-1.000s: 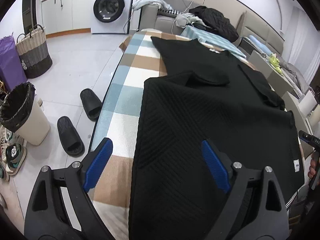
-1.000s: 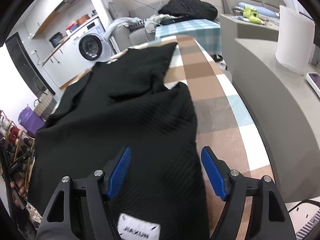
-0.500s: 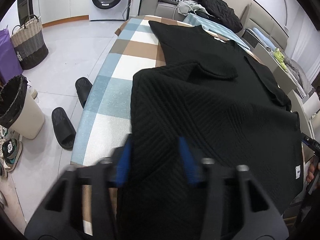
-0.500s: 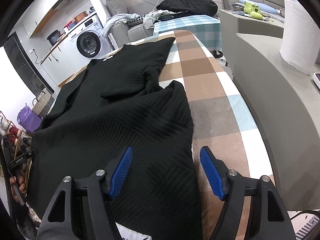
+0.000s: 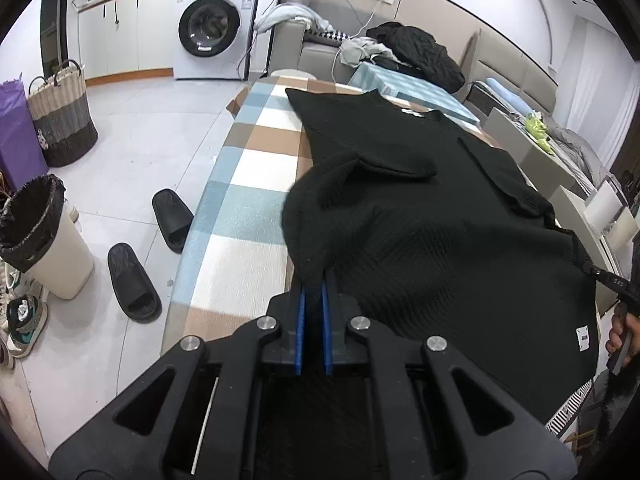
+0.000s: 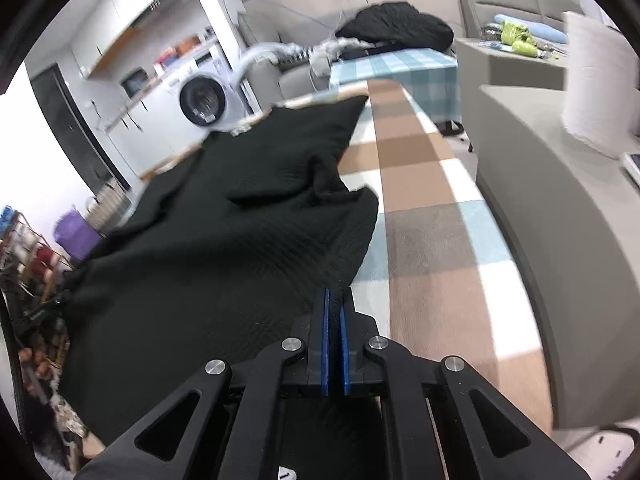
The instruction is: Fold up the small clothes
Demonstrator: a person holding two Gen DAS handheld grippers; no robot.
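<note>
Our left gripper [image 5: 313, 296] and right gripper [image 6: 335, 312] each pinch the near hem of the black ribbed knit sweater [image 5: 420, 216], which fills mid-frame on the checked blue, brown and white tabletop [image 5: 244, 216]. We judge the hem fold barely begun; sleeves remain. A white washing machine [image 5: 210, 26] stands upper left.

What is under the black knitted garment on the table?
The black knitted garment lies on a checked blue, brown and white tablecloth, which shows at both sides. What lies beneath its middle is covered and cannot be seen.
</note>
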